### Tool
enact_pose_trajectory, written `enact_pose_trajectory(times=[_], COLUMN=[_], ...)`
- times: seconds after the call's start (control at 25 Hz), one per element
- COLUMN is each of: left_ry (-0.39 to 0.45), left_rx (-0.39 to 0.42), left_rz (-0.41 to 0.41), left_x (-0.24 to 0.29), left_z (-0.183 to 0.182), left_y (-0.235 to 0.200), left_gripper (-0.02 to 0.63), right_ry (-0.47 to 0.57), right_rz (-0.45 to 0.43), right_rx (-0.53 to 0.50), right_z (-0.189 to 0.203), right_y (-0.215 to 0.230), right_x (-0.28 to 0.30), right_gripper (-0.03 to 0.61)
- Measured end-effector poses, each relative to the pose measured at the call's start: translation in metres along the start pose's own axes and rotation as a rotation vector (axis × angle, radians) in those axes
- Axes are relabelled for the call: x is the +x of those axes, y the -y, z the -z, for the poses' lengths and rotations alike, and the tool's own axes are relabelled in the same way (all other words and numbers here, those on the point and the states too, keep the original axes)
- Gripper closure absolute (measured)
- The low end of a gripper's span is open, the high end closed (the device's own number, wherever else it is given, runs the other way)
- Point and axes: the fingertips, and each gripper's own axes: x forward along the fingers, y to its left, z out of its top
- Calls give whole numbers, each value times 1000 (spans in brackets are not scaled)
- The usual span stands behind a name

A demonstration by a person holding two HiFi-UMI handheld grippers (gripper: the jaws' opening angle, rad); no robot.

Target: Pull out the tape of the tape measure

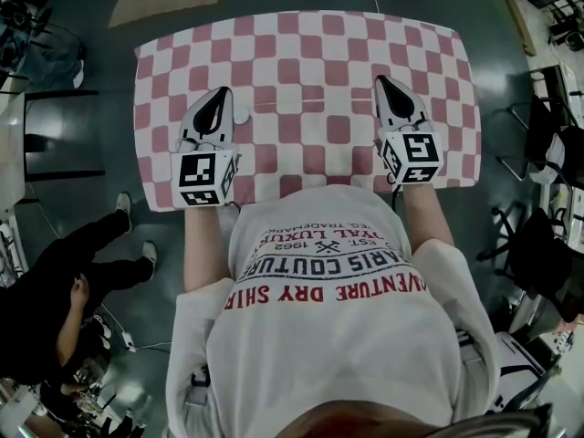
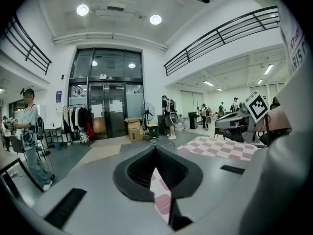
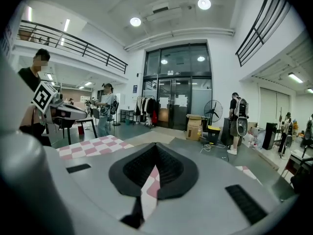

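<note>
I identify a large open work hall: tall glass entrance doors (image 2: 105,106) at the far end, mezzanine railing (image 2: 220,35), ceiling downlight (image 2: 155,19).

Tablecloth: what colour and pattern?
The tablecloth is a pink-and-white checkerboard. It shows best in the head view.

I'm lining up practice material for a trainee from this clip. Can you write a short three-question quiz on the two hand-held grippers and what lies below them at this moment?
1. True or false: the jaws of the left hand-held gripper stand wide apart.
2. What lies below both grippers? A. a plain blue cloth; B. a pink-and-white checked cloth; C. bare wood.
3. Short answer: what does the right hand-held gripper hold between its jaws?

Key
1. False: its jaws are together.
2. B.
3. Nothing; its jaws are shut and empty.
</note>
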Motion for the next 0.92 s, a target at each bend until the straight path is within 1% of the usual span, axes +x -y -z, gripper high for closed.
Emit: enact_pose_trajectory(times=[0.48,0.92], left_ry=[-4,4], left_rx=[-17,-35], left_rz=[-15,-20], left_x=[-5,-12], left_z=[1,1], left_y=[0,0], left_gripper=[597,597], right_ry=[31,55], right_rz=[-20,-32], right_rx=[22,21], right_z=[-1,-8], right_y=[-11,-20], right_x=[-1,-5], right_gripper=[552,552])
